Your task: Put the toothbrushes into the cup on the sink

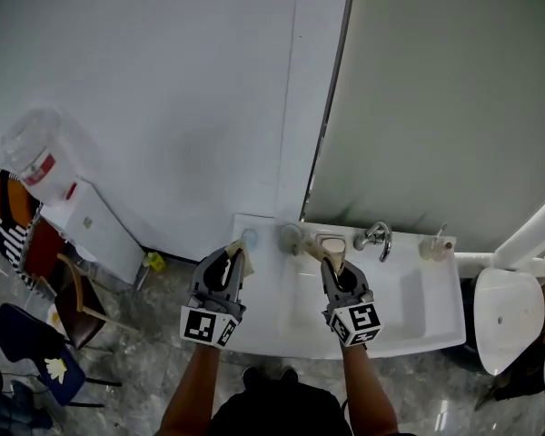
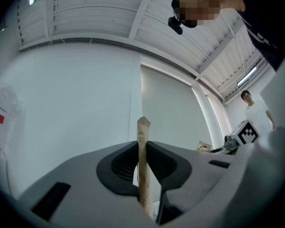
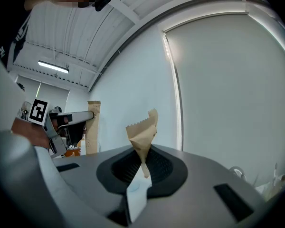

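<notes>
Both grippers are held over a white sink [image 1: 418, 321], seen from above in the head view. My left gripper [image 1: 237, 254] is shut on a long brown paper toothbrush pack [image 2: 142, 160] that stands upright between the jaws. My right gripper [image 1: 332, 263] is shut on a second toothbrush pack [image 3: 143, 139]; its brown paper top is crumpled and a pale end [image 3: 135, 196] shows below. A greyish cup [image 1: 292, 237] stands on the sink's back ledge, just beyond and between the two grippers. The left gripper [image 3: 54, 120] and its pack also show in the right gripper view.
A chrome tap [image 1: 378, 237] rises at the back of the basin, with a small container [image 1: 434, 246] to its right. A bluish round thing [image 1: 250, 238] lies on the ledge's left. A white wall and a grey panel stand behind. Chairs [image 1: 36, 352] are at the left, a toilet [image 1: 504, 321] at the right.
</notes>
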`<state>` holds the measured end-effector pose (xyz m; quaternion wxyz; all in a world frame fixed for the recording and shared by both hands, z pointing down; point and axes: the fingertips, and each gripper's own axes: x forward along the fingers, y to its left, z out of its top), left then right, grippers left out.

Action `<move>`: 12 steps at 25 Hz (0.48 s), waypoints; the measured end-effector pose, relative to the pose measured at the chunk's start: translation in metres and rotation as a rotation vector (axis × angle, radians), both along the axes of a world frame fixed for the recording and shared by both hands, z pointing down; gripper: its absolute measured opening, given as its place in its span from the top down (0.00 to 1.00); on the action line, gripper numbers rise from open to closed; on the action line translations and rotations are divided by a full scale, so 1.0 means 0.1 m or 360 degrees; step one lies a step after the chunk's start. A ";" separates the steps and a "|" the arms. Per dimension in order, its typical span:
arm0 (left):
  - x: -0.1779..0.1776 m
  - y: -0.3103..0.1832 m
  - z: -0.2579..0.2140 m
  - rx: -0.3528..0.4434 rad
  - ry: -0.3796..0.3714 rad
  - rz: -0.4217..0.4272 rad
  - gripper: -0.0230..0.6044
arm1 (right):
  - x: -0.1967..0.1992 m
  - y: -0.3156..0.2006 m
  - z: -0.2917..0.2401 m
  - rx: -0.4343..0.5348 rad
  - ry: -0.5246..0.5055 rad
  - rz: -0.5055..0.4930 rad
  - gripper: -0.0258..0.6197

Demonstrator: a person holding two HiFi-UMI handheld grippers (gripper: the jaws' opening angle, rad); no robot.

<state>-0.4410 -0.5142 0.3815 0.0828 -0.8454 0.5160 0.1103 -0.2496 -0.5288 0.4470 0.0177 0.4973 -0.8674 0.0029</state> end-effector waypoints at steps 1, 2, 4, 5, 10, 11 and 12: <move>0.05 -0.08 0.07 -0.0018 -0.0004 0.0008 0.85 | 0.03 -0.07 0.04 -0.0010 0.0008 0.0003 0.88; 0.09 -0.17 0.15 -0.0034 -0.0007 0.0013 0.85 | 0.05 -0.14 0.09 -0.0019 0.0016 0.0002 0.88; 0.15 -0.31 0.29 -0.0055 0.0000 0.0015 0.85 | 0.07 -0.29 0.20 -0.0031 0.0032 -0.0010 0.88; 0.16 -0.38 0.35 -0.0059 0.0010 0.0012 0.85 | 0.07 -0.37 0.27 -0.0038 0.0038 -0.0019 0.88; 0.19 -0.67 0.62 -0.0047 0.0081 -0.0011 0.85 | 0.04 -0.75 0.71 -0.0085 0.0055 -0.0039 0.88; 0.19 -0.71 0.67 -0.0047 0.0085 -0.0013 0.85 | 0.03 -0.83 0.81 -0.0100 0.0062 -0.0045 0.88; 0.19 -0.76 0.73 -0.0049 0.0086 -0.0013 0.85 | 0.01 -0.92 0.90 -0.0116 0.0068 -0.0053 0.88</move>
